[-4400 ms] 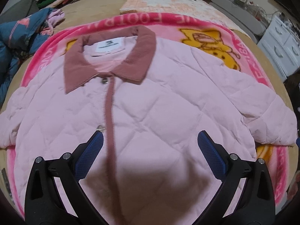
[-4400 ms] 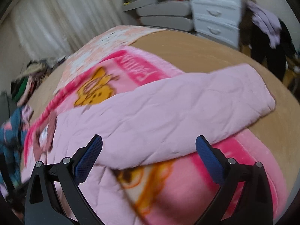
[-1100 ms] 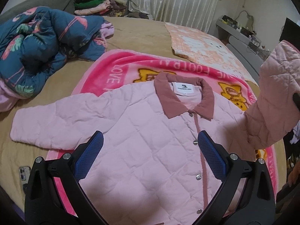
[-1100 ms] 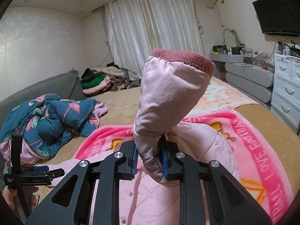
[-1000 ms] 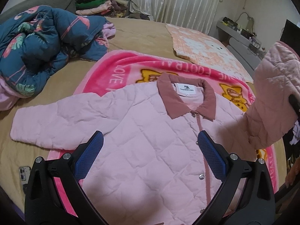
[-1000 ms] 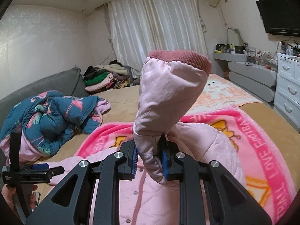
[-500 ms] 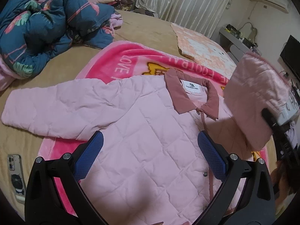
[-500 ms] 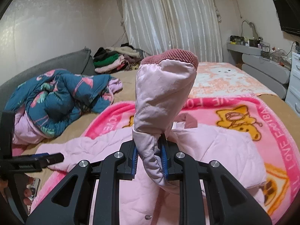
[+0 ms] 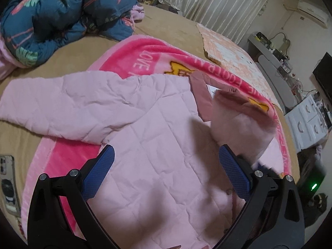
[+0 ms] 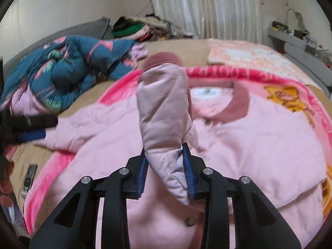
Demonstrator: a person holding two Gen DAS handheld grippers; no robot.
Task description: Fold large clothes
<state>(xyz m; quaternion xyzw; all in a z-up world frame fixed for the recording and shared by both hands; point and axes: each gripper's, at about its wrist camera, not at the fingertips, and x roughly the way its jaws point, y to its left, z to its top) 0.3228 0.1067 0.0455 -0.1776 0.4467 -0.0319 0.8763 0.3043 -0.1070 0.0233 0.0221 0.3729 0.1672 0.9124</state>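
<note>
One pink quilted jacket [image 9: 157, 149] lies flat on the pink fleece blanket [image 9: 157, 47], directly under both grippers; tan bed [image 9: 170, 27] bare beyond. Left gripper [image 9: 166, 172] tilted down, spread wide, nothing between. Right gripper [image 10: 166, 172] tilted down, jaws opening, the jacket's dusty-rose-cuffed sleeve [image 10: 164, 112] standing between them, pads barely touching.
</note>
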